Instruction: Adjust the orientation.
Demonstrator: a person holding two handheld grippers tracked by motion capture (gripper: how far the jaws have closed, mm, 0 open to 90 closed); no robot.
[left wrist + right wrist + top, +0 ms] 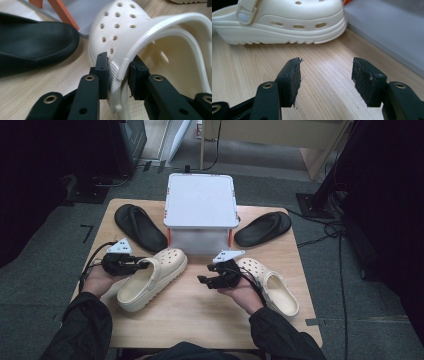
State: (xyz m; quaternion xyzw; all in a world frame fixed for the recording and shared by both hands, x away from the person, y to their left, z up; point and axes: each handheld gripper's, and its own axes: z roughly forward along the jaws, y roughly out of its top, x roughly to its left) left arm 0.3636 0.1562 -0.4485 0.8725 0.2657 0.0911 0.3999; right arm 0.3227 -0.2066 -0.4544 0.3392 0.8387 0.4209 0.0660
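Two cream perforated foam clogs, left clog pinched at its rim by left gripper, right clog seemingly untouched, right gripper spread, two black slides far, one white lidded box.

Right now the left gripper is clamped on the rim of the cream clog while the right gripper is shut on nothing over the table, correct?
Not quite. The right gripper is open, jaws spread wide over the table in the right gripper view. The left gripper does clamp the cream clog rim.
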